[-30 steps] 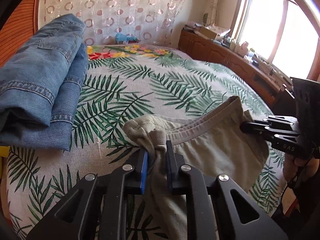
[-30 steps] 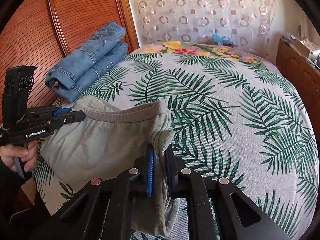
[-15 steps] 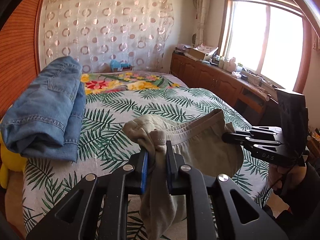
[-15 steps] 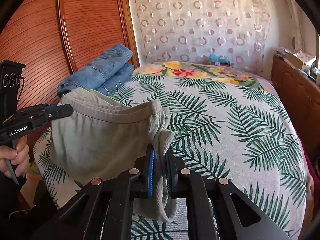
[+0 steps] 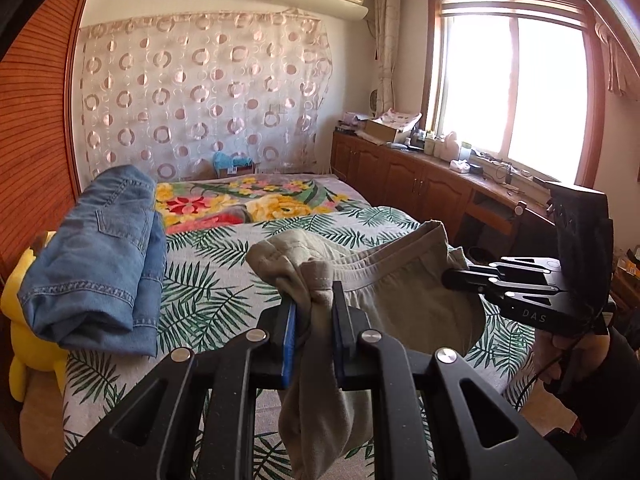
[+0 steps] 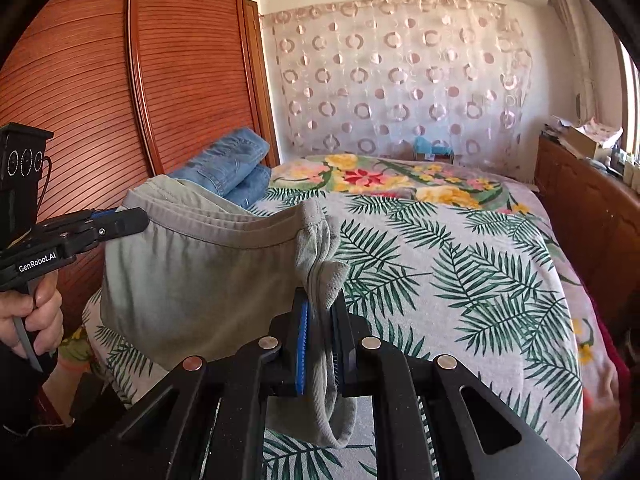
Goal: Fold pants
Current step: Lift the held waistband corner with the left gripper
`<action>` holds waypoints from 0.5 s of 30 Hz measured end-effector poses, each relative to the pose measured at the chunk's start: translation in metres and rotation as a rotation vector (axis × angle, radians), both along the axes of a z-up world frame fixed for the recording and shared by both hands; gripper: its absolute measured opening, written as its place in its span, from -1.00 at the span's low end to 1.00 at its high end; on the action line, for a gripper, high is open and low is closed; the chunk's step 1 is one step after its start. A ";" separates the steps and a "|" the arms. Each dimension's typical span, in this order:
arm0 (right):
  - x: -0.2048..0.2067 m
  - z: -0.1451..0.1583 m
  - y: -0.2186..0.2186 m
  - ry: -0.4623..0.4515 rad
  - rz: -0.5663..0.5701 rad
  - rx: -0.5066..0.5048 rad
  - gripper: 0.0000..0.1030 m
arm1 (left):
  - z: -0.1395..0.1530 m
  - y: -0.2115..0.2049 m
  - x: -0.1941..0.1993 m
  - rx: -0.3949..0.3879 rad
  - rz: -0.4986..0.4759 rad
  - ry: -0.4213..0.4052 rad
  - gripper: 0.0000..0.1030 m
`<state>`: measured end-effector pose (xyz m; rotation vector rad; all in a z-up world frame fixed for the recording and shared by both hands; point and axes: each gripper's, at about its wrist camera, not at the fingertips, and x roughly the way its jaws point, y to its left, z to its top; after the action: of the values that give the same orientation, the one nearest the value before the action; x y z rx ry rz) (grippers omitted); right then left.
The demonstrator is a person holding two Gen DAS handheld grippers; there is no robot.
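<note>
The grey-green cotton pants [image 5: 404, 292] hang in the air above the palm-leaf-printed bedspread [image 6: 460, 264], stretched by the waistband between the two grippers. The left gripper [image 5: 314, 320] is pinched narrow on a bunched corner of the waistband, cloth spilling down past its blue pads. The right gripper [image 6: 320, 336] is clamped just as narrowly on the opposite corner, with a loop of fabric drooping below it. In the left wrist view the right gripper sits at about three o'clock, and the waistband runs from one to the other as a slack, nearly level line. That line is the pants' short axis; the long axis, the legs, hangs down out of sight beneath both hands. Neither hand is nearer, since each holds an end. The folded blue denim jeans [image 5: 100, 256] lie at about nine o'clock on the bed, well apart. The likely next move is to lay the legs flat on the bedspread.
</note>
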<state>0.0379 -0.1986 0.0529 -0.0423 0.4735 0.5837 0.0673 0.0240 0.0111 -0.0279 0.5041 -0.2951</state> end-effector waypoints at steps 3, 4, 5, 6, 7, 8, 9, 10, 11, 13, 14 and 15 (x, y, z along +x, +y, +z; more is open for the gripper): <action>-0.006 0.008 -0.005 -0.022 0.001 0.006 -0.81 | 0.007 -0.001 -0.003 0.003 -0.001 -0.022 -0.70; -0.008 0.010 -0.006 -0.029 -0.001 0.005 -0.80 | 0.009 -0.001 -0.004 0.004 0.000 -0.028 -0.70; -0.009 0.012 -0.006 -0.036 -0.001 0.006 -0.81 | 0.011 -0.001 -0.004 0.005 0.000 -0.036 -0.70; -0.011 0.015 -0.008 -0.043 0.000 0.008 -0.81 | 0.013 -0.001 -0.006 0.006 0.002 -0.043 -0.70; -0.011 0.017 -0.009 -0.048 0.001 0.011 -0.81 | 0.014 -0.001 -0.006 0.006 0.002 -0.049 -0.70; -0.012 0.019 -0.010 -0.053 0.003 0.013 -0.81 | 0.015 -0.001 -0.006 0.007 0.003 -0.054 -0.70; -0.013 0.021 -0.011 -0.059 0.004 0.013 -0.81 | 0.016 -0.001 -0.008 0.009 0.004 -0.057 -0.70; -0.014 0.023 -0.011 -0.065 0.005 0.014 -0.81 | 0.017 0.000 -0.007 0.011 0.007 -0.063 -0.70; -0.015 0.025 -0.012 -0.071 0.005 0.014 -0.81 | 0.017 0.000 -0.007 0.013 0.008 -0.065 -0.70; -0.013 0.027 -0.012 -0.077 0.006 0.016 -0.81 | 0.017 0.001 -0.007 0.015 0.011 -0.070 -0.70; -0.011 0.028 -0.011 -0.080 0.007 0.015 -0.80 | 0.017 0.003 -0.006 0.013 0.011 -0.071 -0.70; -0.010 0.030 -0.011 -0.082 0.009 0.016 -0.81 | 0.017 0.003 -0.006 0.014 0.013 -0.071 -0.70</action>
<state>0.0280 -0.2096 0.0825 -0.0536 0.3888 0.5925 0.0618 0.0274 0.0276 -0.0067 0.4355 -0.2787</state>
